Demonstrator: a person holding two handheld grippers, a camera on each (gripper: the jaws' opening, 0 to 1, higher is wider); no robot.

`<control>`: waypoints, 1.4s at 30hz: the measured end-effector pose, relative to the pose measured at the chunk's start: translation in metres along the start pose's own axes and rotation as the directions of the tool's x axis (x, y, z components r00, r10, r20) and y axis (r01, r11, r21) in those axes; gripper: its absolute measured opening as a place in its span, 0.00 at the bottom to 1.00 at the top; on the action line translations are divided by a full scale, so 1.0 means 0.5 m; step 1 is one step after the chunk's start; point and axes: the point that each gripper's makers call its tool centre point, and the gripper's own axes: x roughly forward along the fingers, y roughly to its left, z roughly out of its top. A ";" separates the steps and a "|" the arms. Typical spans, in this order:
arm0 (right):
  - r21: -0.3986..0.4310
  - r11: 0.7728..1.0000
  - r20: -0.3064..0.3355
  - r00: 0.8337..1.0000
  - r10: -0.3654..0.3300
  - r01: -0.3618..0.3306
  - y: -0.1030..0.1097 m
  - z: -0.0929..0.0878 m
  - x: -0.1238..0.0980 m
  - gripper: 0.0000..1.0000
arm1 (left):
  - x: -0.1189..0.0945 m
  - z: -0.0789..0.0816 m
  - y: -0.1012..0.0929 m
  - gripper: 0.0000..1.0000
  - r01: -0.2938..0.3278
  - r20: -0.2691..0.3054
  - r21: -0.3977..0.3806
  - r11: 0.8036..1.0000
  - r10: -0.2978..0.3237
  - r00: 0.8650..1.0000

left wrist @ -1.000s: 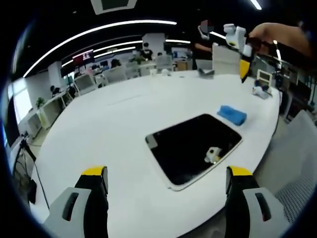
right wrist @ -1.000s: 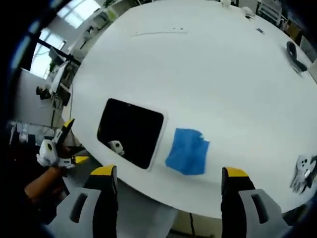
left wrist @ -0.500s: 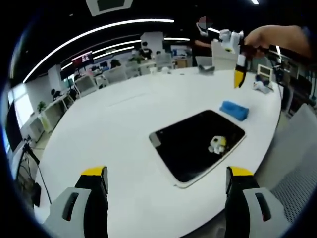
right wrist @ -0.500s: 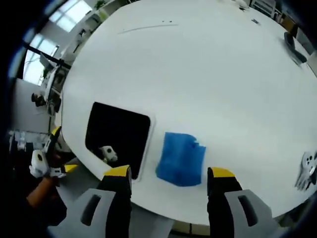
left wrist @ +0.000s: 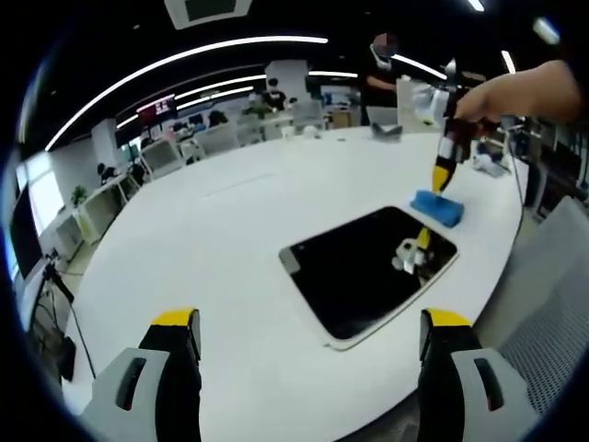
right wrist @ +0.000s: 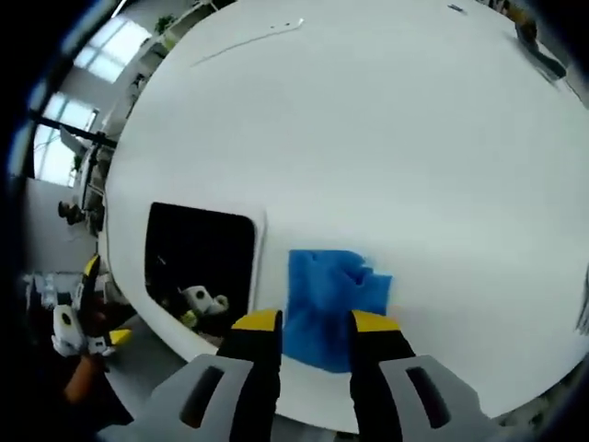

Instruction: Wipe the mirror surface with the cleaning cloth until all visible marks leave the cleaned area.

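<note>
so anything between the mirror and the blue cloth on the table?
Nothing: in the right gripper view a narrow strip of bare white table separates the mirror from the cloth. The right gripper hangs just over the cloth's near edge.

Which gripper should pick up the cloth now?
Right. The right gripper hangs directly over the blue cloth, jaws nearly around its near edge. The left gripper sits back, with the mirror between it and the cloth.
</note>
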 end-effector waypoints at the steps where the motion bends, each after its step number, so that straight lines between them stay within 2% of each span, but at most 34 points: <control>1: 0.005 1.000 -0.006 1.000 0.001 -0.001 0.000 -0.001 0.006 0.24 | 0.000 0.000 0.000 1.00 0.001 0.000 -0.001 1.000 -0.001 1.000; 4: -0.017 1.000 -0.033 0.999 0.014 -0.015 0.009 -0.015 0.022 0.22 | 0.001 -0.001 -0.001 1.00 0.000 -0.002 0.000 1.000 0.000 1.000; 8: -0.009 1.000 -0.023 1.000 0.004 -0.004 0.008 -0.012 0.036 0.17 | 0.000 -0.001 0.000 1.00 -0.002 0.000 -0.004 1.000 0.002 1.000; 12: -0.045 0.997 -0.013 0.998 -0.056 0.056 -0.005 -0.013 0.049 0.07 | 0.000 -0.001 0.002 1.00 -0.004 0.001 -0.008 1.000 0.004 1.000; 13: -0.029 0.998 -0.006 0.999 -0.051 0.051 -0.003 -0.011 0.049 0.07 | 0.000 0.000 0.002 1.00 -0.004 0.002 -0.007 1.000 0.004 1.000; 14: -0.018 0.998 -0.003 0.999 -0.053 0.053 -0.002 -0.011 0.047 0.07 | 0.000 0.000 0.002 1.00 -0.004 0.002 -0.007 1.000 0.004 1.000; 16: -0.048 0.998 0.001 0.999 -0.047 0.047 0.003 -0.012 0.045 0.10 | 0.001 -0.002 0.002 1.00 -0.004 -0.001 -0.007 1.000 0.004 1.000; 19: -0.030 0.999 0.007 1.000 -0.031 0.031 0.006 -0.010 0.040 0.14 | 0.002 -0.003 0.000 1.00 0.003 -0.003 -0.005 1.000 -0.003 1.000; 22: -0.036 0.999 -0.011 0.999 -0.037 0.036 0.002 -0.021 0.039 0.14 | 0.001 -0.002 0.002 1.00 0.000 -0.001 -0.007 1.000 0.000 1.000; 24: 0.008 0.999 0.023 0.999 -0.044 0.044 -0.002 -0.009 0.030 0.14 | 0.000 -0.002 0.003 1.00 -0.002 0.000 -0.006 1.000 0.002 1.000; 27: 0.011 0.999 0.005 1.000 -0.030 0.030 0.006 -0.013 0.033 0.25 | -0.001 0.000 0.002 1.00 -0.001 0.002 -0.004 1.000 0.001 1.000; 28: -0.009 0.999 0.001 0.999 -0.036 0.036 0.008 -0.016 0.039 0.26 | -0.001 0.000 0.002 1.00 0.001 0.003 -0.004 1.000 -0.001 1.000; 29: -0.027 0.997 0.000 0.997 -0.074 0.074 -0.003 -0.017 0.042 0.26 | -0.001 0.000 0.002 1.00 0.000 0.002 -0.003 1.000 0.000 1.000; 30: -0.055 0.992 0.005 0.993 -0.118 0.118 -0.016 -0.018 0.046 0.24 | -0.001 -0.001 0.002 1.00 0.000 0.000 -0.003 1.000 0.000 1.000; 31: -0.066 0.989 0.018 0.991 -0.133 0.133 -0.018 -0.016 0.052 0.22 | -0.001 0.000 0.002 1.00 -0.001 0.001 -0.003 1.000 0.001 1.000; 32: -0.043 0.982 0.021 0.982 -0.185 0.186 -0.028 -0.016 0.048 0.18 | -0.002 0.000 0.003 1.00 -0.003 0.003 -0.004 1.000 0.003 1.000; 33: -0.028 0.987 0.017 0.987 -0.158 0.159 -0.013 -0.017 0.052 0.18 | -0.002 0.000 0.004 1.00 -0.004 0.003 -0.004 1.000 0.004 1.000; 35: -0.064 0.982 0.012 0.984 -0.178 0.178 -0.016 -0.014 0.054 0.18 | -0.002 -0.001 0.005 1.00 -0.004 0.000 -0.003 1.000 0.004 1.000; 36: -0.052 0.983 0.009 0.984 -0.178 0.178 -0.020 -0.010 0.057 0.17 | -0.002 -0.001 0.005 1.00 -0.003 0.001 0.000 1.000 0.003 1.000; 40: -0.010 0.984 0.027 0.984 -0.178 0.179 -0.025 -0.011 0.053 0.06 | -0.002 -0.001 0.003 1.00 0.003 0.000 -0.001 1.000 -0.003 1.000; 42: -0.009 0.984 0.042 0.983 -0.178 0.179 -0.025 -0.012 0.052 0.05 | -0.004 -0.001 0.005 1.00 -0.003 0.000 -0.009 1.000 0.003 1.000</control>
